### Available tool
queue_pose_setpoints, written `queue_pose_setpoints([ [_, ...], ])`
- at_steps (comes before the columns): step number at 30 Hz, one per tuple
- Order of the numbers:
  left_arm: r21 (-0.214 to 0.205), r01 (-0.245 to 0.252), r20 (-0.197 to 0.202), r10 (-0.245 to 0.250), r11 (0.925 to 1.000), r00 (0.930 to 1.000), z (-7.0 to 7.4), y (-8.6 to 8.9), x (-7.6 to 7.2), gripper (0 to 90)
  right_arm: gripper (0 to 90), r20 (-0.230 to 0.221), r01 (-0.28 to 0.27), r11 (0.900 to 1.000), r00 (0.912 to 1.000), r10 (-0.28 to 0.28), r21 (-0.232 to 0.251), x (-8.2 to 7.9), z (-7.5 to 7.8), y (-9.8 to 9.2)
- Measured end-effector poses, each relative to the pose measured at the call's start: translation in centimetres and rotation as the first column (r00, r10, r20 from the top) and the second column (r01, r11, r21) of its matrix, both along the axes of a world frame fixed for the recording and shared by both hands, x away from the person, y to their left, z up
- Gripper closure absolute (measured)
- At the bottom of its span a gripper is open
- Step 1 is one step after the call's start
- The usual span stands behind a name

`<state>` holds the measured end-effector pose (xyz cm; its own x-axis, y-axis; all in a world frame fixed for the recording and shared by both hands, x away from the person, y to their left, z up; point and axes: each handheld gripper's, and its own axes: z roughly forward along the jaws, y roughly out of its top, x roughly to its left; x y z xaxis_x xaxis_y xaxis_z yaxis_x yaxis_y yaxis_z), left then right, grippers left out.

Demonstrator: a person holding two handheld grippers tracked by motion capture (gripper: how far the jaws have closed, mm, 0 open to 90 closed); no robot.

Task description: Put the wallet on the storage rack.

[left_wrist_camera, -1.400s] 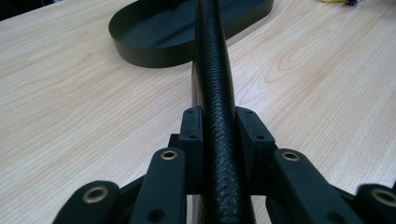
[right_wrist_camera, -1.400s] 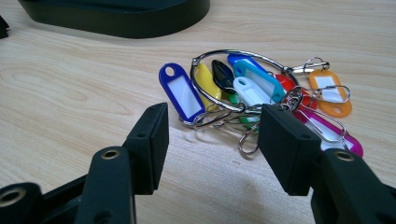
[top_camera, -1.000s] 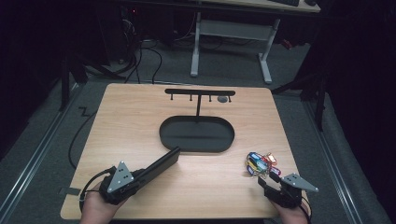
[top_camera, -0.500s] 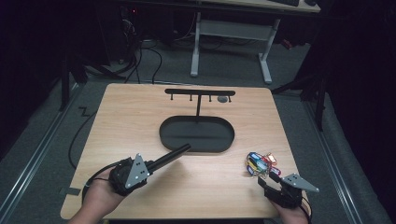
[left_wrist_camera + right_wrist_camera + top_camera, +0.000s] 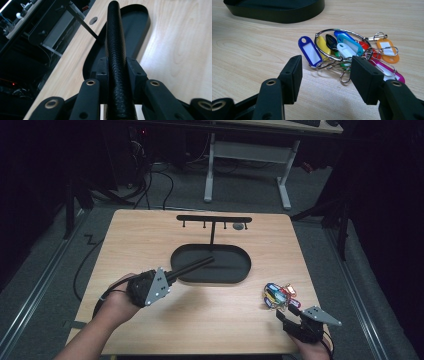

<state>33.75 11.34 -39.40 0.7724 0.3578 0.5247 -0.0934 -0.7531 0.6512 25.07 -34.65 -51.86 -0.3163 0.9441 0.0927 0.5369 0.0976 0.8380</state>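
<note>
While left gripper [image 5: 172, 275] fingers clamp black rod [image 5: 115, 50], tip over what looks like dark tray [image 5: 235, 275], right gripper [image 5: 325, 72] fingers gape empty, key tags [image 5: 352, 48] just beyond.

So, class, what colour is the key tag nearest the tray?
Dark blue key tag, clearest in the right gripper view.

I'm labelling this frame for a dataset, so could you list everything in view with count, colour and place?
Table: one, light wood, centre.
Oval tray: one, black, mid-table.
T-shaped hook rack: one, black, standing at the tray's far edge.
Textured rod: one, black, clamped in the left gripper, tip over the tray.
Key tags on rings: one bunch, mixed colours, right front of table.
Desk frame: one, white-legged, behind the table.
Left gripper: black, shut on the rod.
Right gripper: black, open, just short of the tags.
</note>
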Motion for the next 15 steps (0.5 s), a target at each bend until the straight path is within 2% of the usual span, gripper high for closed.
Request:
queue_pose_setpoints([
  [5,0.017,0.019,0.003,-0.019,0.9997,0.9998,-0.8,-1.5,2.2,74.8,43.9,-0.002,0.003,1.0000,1.0000,-0.003,-0.004,-0.1,-0.1,-0.1],
  [8,0.021,0.040,-0.019,-0.040,0.9990,0.9990,-1.3,-2.6,3.4,74.7,43.9,-0.004,0.008,1.0000,1.0000,-0.008,-0.001,-0.1,-0.1,-0.2],
  [15,0.035,0.080,-0.009,-0.080,0.9962,0.9968,-2.0,-5.4,4.8,74.7,43.8,-0.002,0.011,0.9999,0.9999,-0.011,0.000,-0.2,0.0,-0.4],
])
